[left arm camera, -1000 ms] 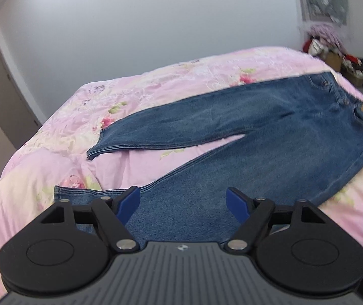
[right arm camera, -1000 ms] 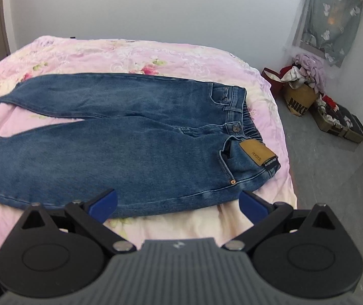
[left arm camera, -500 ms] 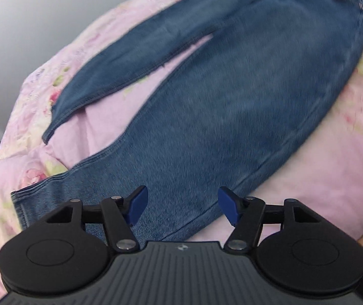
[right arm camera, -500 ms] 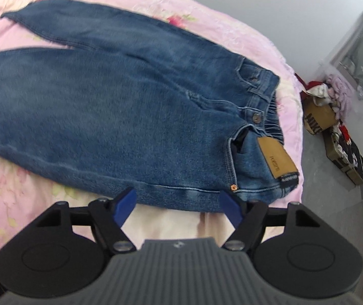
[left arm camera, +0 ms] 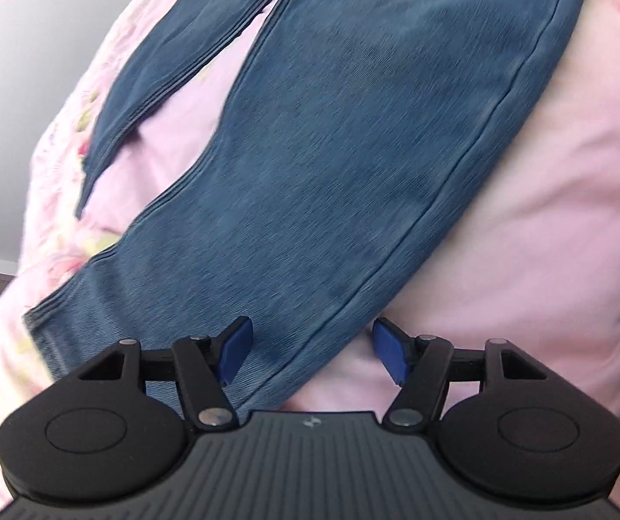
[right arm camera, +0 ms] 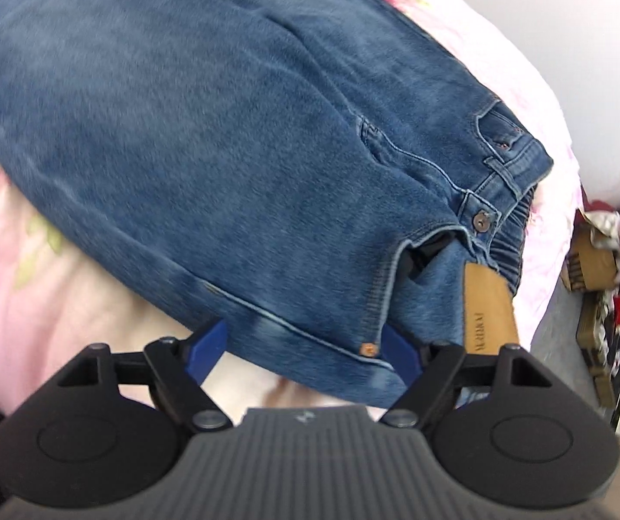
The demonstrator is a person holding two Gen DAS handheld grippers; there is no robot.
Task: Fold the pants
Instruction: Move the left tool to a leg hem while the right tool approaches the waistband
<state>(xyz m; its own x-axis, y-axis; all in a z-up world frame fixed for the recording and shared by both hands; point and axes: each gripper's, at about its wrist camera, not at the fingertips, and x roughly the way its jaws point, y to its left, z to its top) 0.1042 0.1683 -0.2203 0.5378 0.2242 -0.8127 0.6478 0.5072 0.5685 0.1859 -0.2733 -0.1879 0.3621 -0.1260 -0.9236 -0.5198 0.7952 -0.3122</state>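
Blue jeans [left arm camera: 331, 151] lie flat on a pink floral bed cover [left arm camera: 527, 216], legs spread apart. My left gripper [left arm camera: 312, 353] points down at the near leg, close to its hem. It is open, and the leg's outer seam runs between its blue fingertips [left arm camera: 236, 349]. In the right wrist view the jeans [right arm camera: 223, 130] show their waistband, button and tan leather patch [right arm camera: 490, 307]. My right gripper [right arm camera: 305, 349] hovers over the near hip edge by the pocket rivet. Its jaws are opening, with that edge between them and no pad pressing on it.
The bed cover [right arm camera: 28, 303] bulges softly under the jeans. Past the bed's far right side, cardboard boxes and a heap of clothes [right arm camera: 592, 268] sit on the grey floor. A pale wall [left arm camera: 28, 43] stands behind the bed.
Both grippers have dropped toward the jeans and rolled, so the pants now fill each view. Both pairs of jaws stand narrower than a second ago.
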